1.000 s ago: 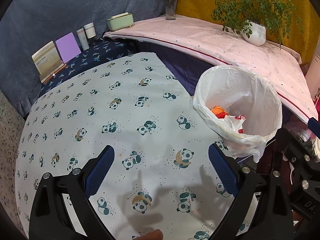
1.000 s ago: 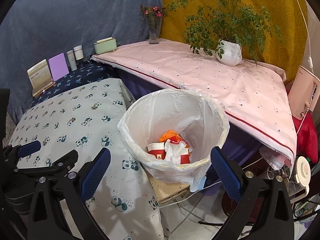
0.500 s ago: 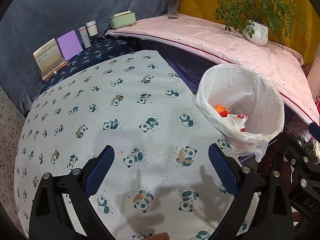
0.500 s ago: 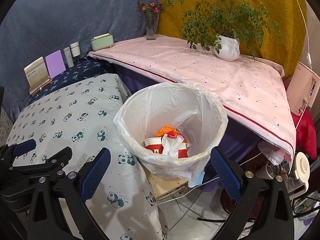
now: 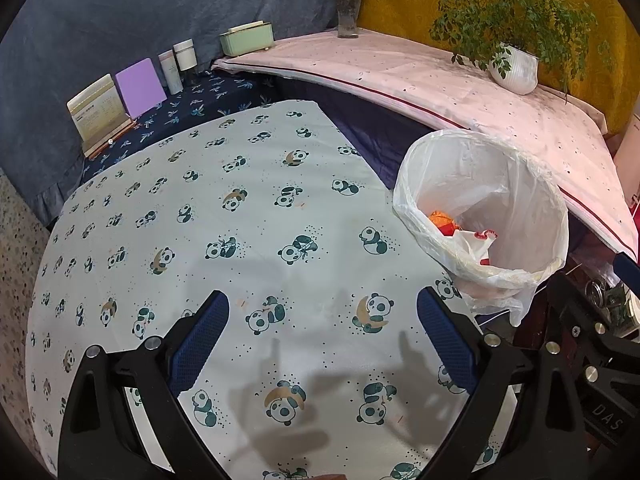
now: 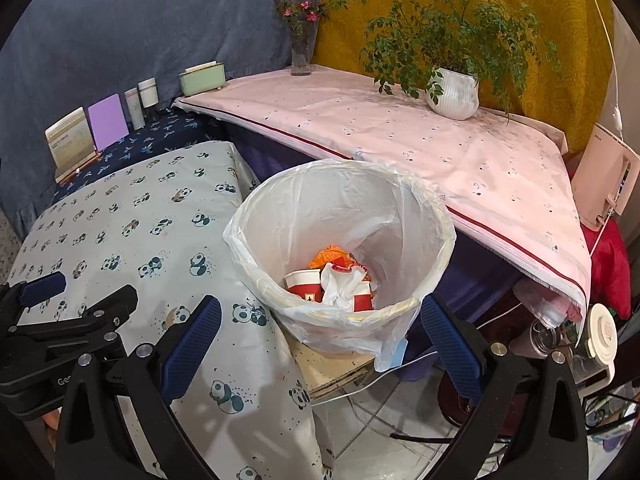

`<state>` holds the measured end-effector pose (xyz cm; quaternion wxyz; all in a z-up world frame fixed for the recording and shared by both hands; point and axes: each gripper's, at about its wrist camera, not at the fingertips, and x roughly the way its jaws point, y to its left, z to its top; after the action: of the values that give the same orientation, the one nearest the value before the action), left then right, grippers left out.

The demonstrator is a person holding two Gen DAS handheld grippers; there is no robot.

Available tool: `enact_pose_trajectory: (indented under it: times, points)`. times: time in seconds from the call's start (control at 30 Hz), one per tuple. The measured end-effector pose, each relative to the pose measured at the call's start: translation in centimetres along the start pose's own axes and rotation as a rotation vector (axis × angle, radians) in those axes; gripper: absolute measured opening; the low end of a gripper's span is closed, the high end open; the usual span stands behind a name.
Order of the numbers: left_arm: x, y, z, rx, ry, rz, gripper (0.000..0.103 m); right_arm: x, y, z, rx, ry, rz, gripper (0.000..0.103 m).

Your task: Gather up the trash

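Both views have eased back slightly; left gripper [image 5: 322, 322] and right gripper [image 6: 320, 326] fingers gape wide, empty. One white-lined bin [image 6: 408, 216] mid-frame holds two red paper cups [image 6: 306, 285].

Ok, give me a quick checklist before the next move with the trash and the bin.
1. Left gripper open, nothing held: ok.
2. Right gripper open, nothing held: ok.
3. Trash bin upright, liner folded over the rim: ok.
4. Room left in the bin above the red paper cup and crumpled wrappers: ok.
5. Panda tablecloth free of loose trash: ok in both views.
6. Trash beyond the views: cannot tell.
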<state>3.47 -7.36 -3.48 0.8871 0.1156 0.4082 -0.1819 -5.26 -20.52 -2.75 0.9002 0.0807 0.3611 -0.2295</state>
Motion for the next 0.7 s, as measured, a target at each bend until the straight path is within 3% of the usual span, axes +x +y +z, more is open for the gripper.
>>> enact_pose_trajectory:
  times: [0.7]
  points:
    - [-1.0, -1.6, 2.0, -0.001, -0.036, 0.005, 0.091, -0.4, -1.2, 1.2, 0.026, -0.03, -0.001, 0.097]
